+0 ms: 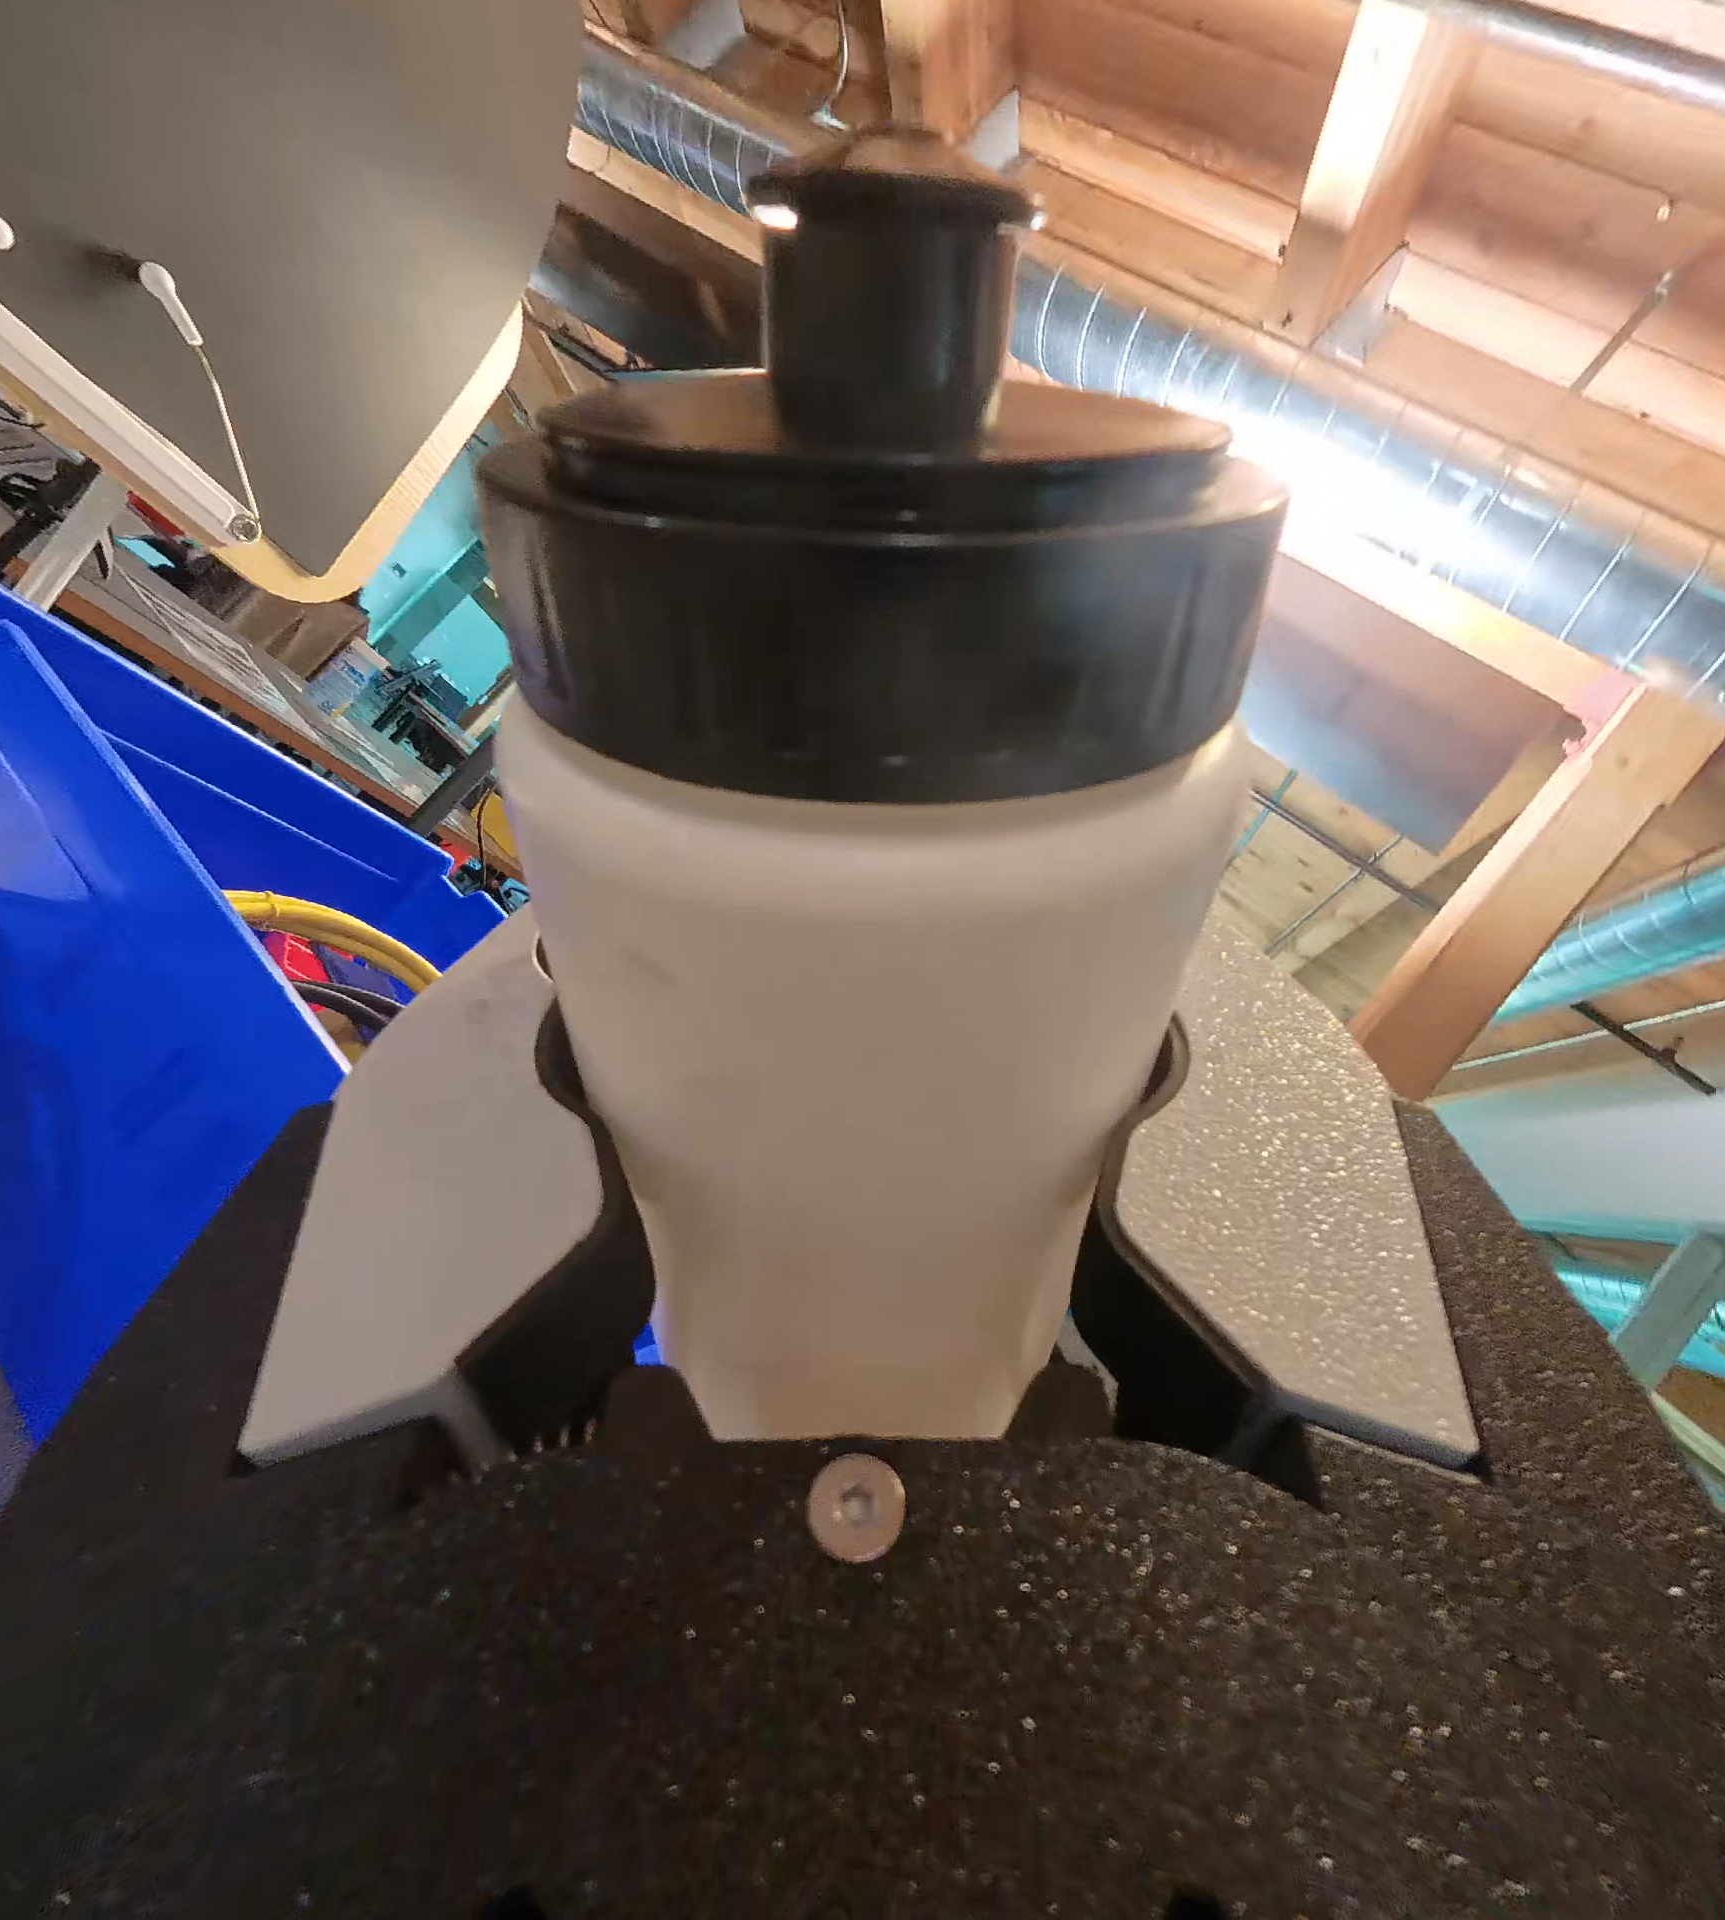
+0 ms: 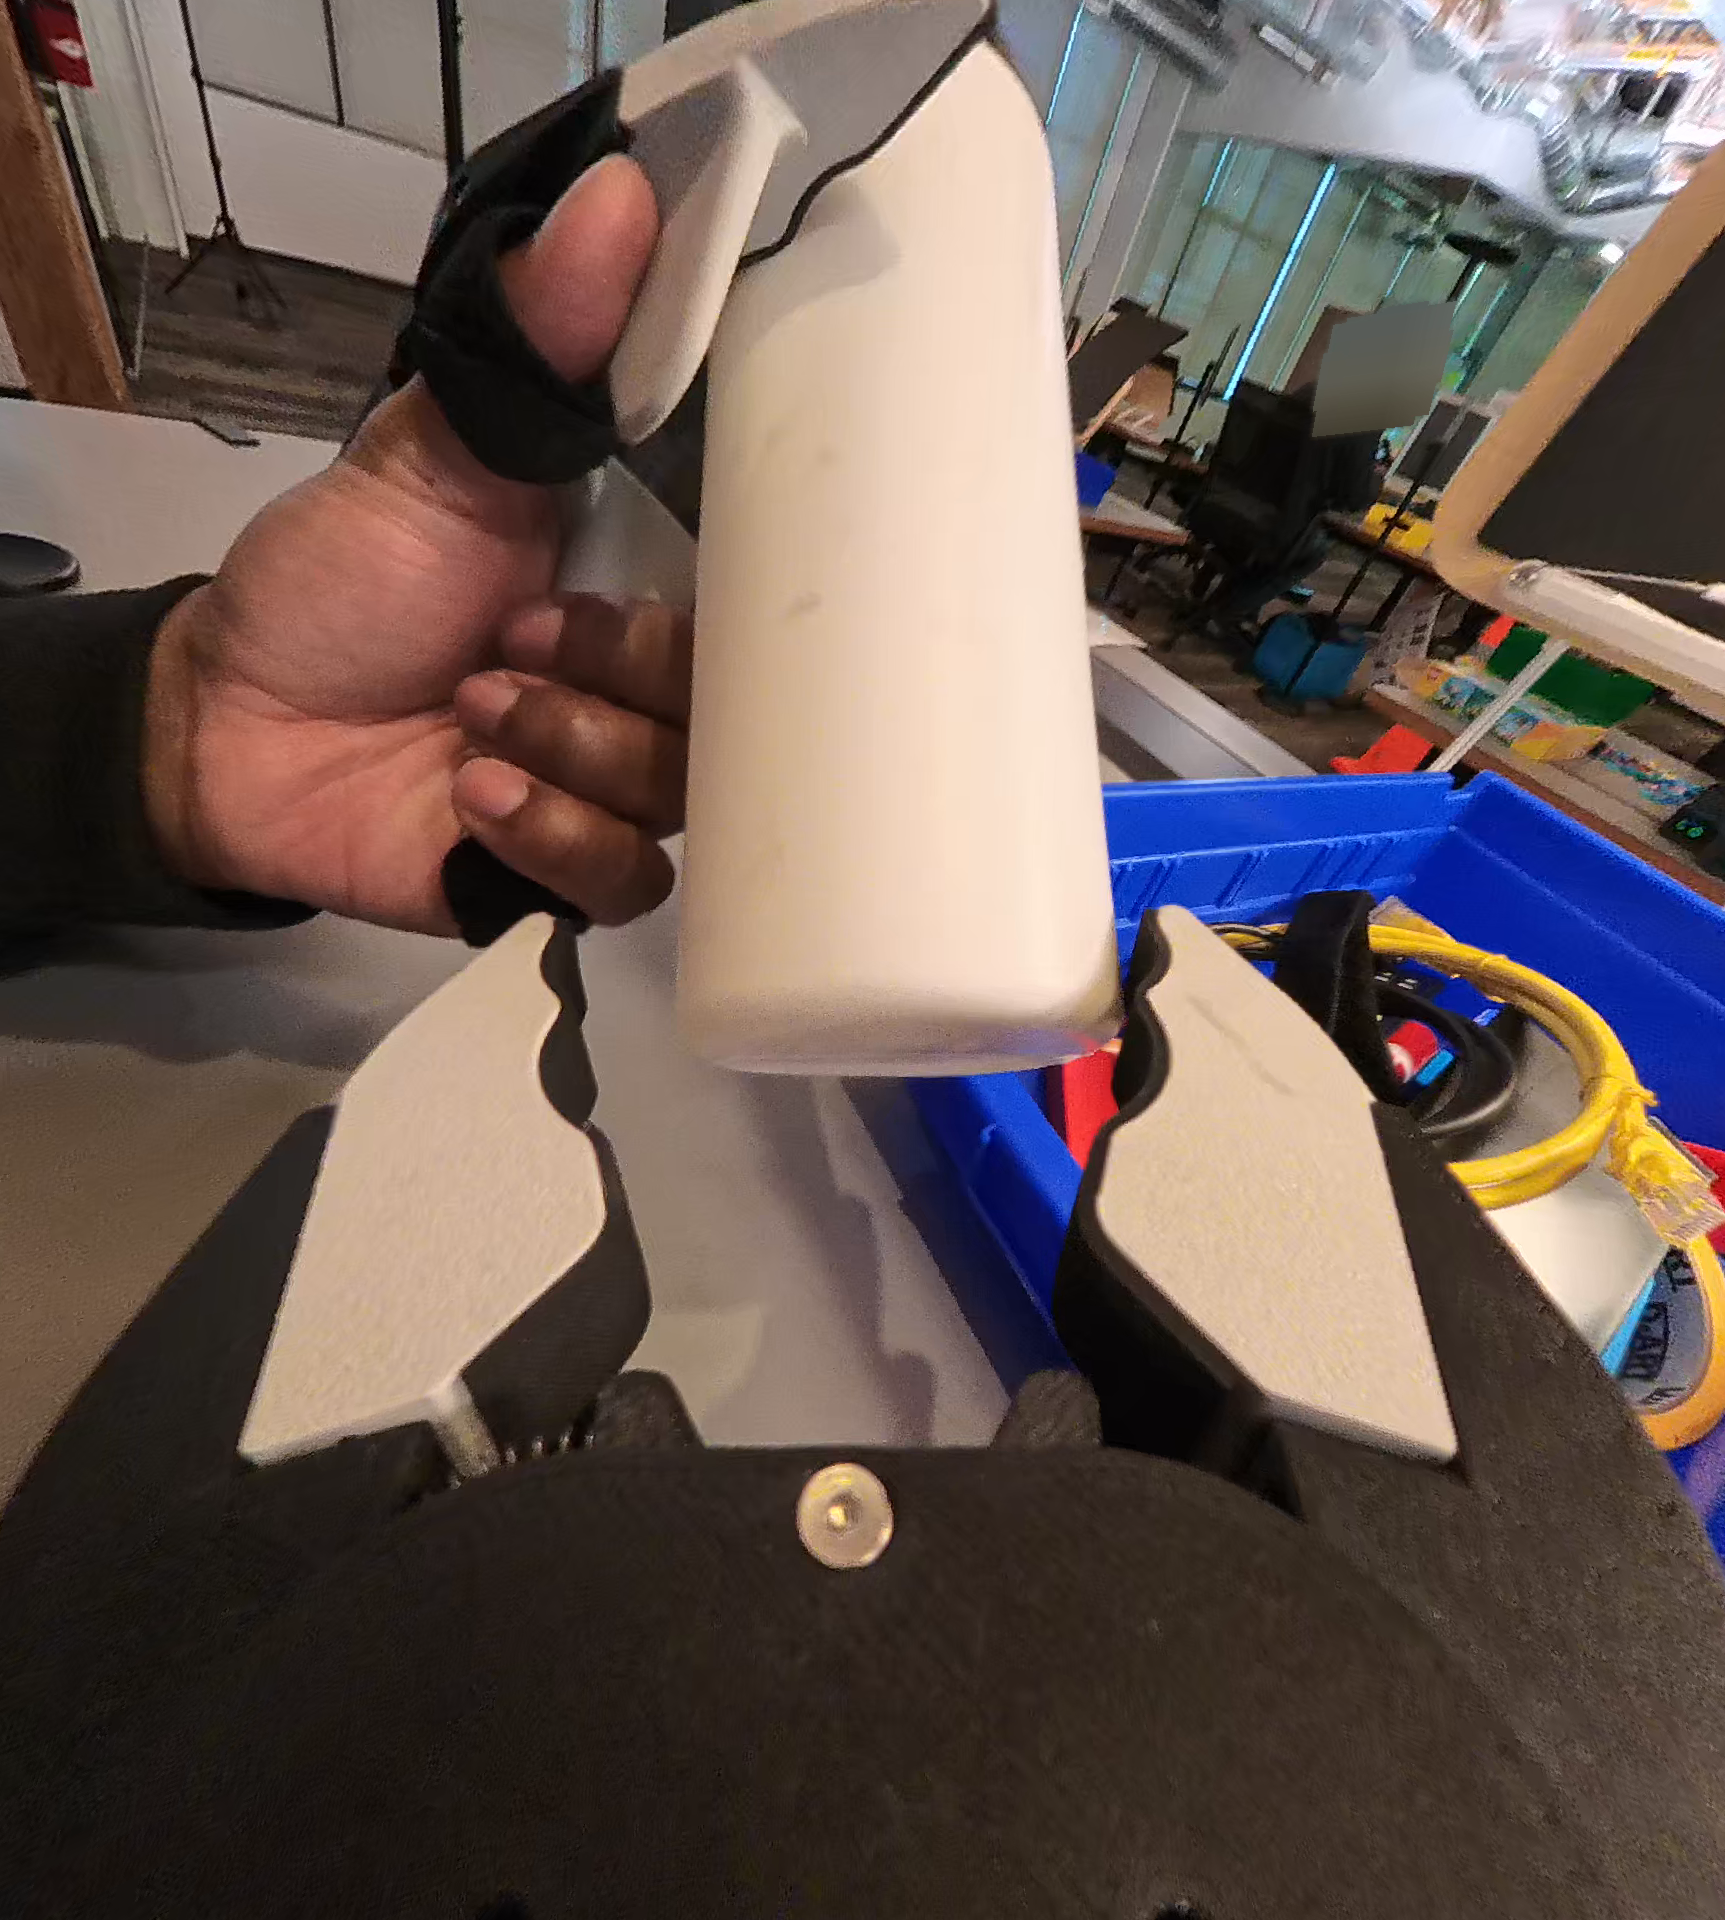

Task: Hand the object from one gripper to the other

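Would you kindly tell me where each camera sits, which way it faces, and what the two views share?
Left wrist view: on the left hand-held gripper, tilted up toward ceiling beams and ducts; its grey fingers clamp the white plastic bottle with black cap.
Right wrist view: on the right hand-held gripper, looking forward and down over the blue plastic bin; its open fingers flank the bottle's base, and the person's hand shows.
Shared: the bottle, the bin, the left hand-held gripper.

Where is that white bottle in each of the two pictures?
Left wrist view: the white bottle fills the centre, black cap up, clamped in the left claw.
Right wrist view: it hangs top centre, its base just above the open right claw.
Shared landmark: the blue bin.
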Available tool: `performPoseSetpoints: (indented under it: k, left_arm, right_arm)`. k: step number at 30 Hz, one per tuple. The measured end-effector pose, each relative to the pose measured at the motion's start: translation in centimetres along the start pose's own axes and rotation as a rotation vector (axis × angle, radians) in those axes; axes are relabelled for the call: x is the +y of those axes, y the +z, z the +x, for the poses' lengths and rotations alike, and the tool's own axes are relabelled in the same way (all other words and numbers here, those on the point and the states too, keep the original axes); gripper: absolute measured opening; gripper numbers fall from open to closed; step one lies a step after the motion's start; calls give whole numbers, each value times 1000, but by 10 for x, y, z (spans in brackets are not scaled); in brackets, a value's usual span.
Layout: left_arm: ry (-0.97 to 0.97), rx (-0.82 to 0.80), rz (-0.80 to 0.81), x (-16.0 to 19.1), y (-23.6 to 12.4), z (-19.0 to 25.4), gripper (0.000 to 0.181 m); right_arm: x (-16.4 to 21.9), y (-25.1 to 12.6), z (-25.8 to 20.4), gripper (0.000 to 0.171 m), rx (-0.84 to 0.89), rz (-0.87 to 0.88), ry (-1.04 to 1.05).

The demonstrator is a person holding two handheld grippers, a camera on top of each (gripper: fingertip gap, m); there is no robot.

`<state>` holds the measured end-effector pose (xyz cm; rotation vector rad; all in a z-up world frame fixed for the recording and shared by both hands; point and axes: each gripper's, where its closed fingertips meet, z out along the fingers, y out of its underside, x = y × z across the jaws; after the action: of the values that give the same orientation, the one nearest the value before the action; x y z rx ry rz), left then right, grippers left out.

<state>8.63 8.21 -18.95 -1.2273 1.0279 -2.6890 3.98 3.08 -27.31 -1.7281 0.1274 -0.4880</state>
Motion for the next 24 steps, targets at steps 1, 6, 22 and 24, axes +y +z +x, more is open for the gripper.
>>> performPoseSetpoints:
  k: [1,6,22,24]
  left_arm:
    - [-5,-1,11,1,1,1,105]
    - [-77,49,84,-4,3,7,105]
    - [-268,136,50,18,3,11,106]
    - [-260,140,39,19,4,11,105]
  right_arm:
    - [-1,-2,3,101,9,21,6]
    - [-8,-11,12,110,21,89,33]
    - [-16,-17,14,135,161,115,-195]
    - [-20,-18,13,132,155,132,-199]
